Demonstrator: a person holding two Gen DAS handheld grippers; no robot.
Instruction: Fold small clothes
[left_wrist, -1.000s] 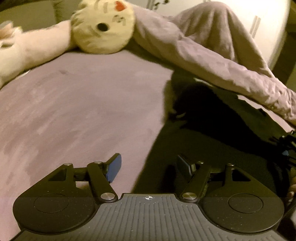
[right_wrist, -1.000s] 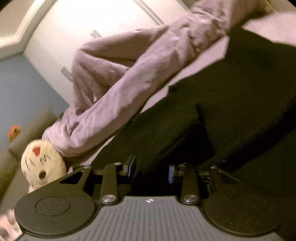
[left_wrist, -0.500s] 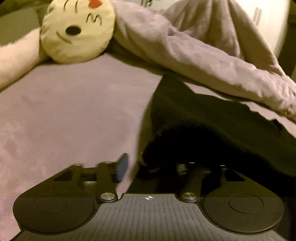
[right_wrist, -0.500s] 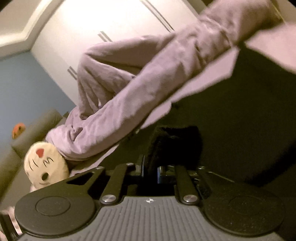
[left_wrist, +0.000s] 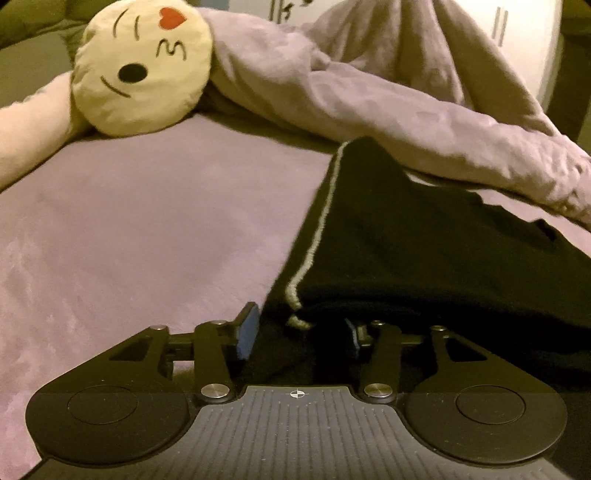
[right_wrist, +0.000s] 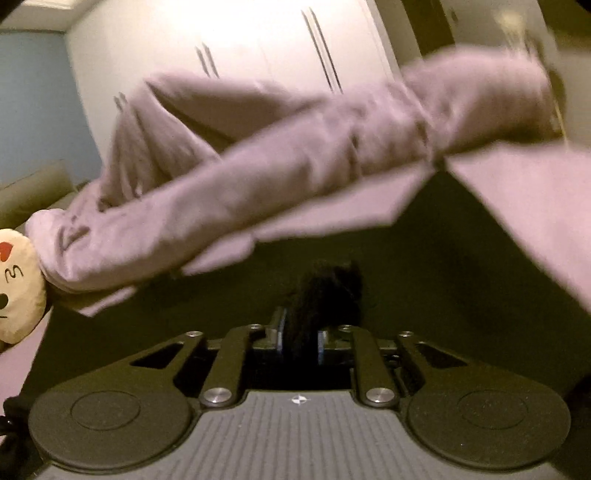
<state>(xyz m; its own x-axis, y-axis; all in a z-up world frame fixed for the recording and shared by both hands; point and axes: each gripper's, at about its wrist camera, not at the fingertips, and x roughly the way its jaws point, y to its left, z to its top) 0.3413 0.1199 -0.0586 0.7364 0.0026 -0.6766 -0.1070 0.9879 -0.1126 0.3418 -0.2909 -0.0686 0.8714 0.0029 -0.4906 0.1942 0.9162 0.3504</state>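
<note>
A black garment (left_wrist: 424, 240) with a pale stripe along its edge lies on the purple bed sheet (left_wrist: 129, 229). My left gripper (left_wrist: 301, 326) has its blue-padded jaws around the garment's near left corner with a gap left, the cloth bunched between them. My right gripper (right_wrist: 301, 332) is shut on a bunched fold of the same black garment (right_wrist: 443, 295), which spreads dark ahead of it.
A crumpled lilac duvet (left_wrist: 369, 92) lies across the back of the bed, also in the right wrist view (right_wrist: 295, 158). A yellow emoji pillow (left_wrist: 142, 68) sits at the back left. White wardrobe doors (right_wrist: 240, 48) stand behind.
The left gripper moved forward and right onto the garment's corner and its jaws narrowed around it. The right gripper closed on the black cloth and tilted toward level.
</note>
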